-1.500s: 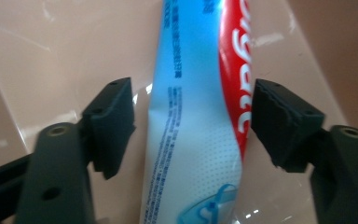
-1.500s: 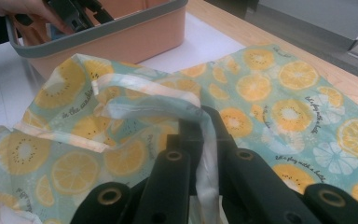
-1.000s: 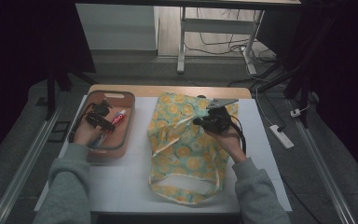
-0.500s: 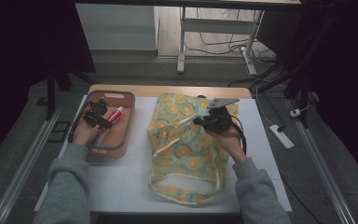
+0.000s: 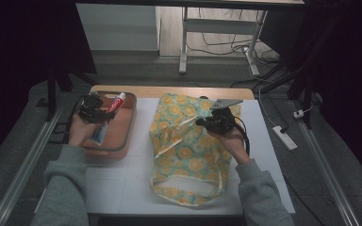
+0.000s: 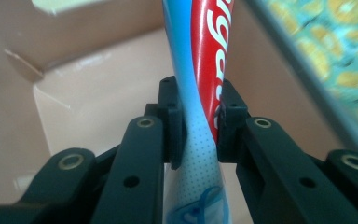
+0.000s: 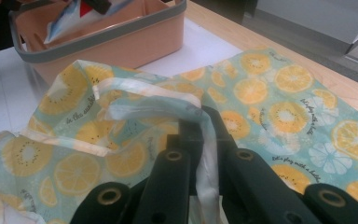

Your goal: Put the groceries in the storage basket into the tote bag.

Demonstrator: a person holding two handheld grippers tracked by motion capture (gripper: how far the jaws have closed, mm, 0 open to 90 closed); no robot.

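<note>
Left claw: the left gripper has just been closing, and its black jaws now pinch the red, white and blue toothpaste tube tight from both sides.
Tube place: the tube is up over the far end of the peach plastic tray with the grey rim, held in the air above the tray floor.
Tube long way: seen from above, the tube's long side points away from the person and a bit toward the bag; in the left gripper view it runs straight up between the jaws.
Right claw: the right gripper is closed tight on the white strap of the bag, holding it up a little.
Bag: the yellow and green cloth bag with orange slices printed on it lies flat on the white table top, just beside the tray, on the person's right of it.
Bag mouth: the open end looks to be the near end, close to the person.
Way to go: the bag lies to the right of the tube, so I think the left hand must carry it sideways and nearer.
Nearer hand: the right hand is already on the bag; the left hand has the tube.
In the tray: I cannot tell if anything else lies there, because the hand hides part of it.
</note>
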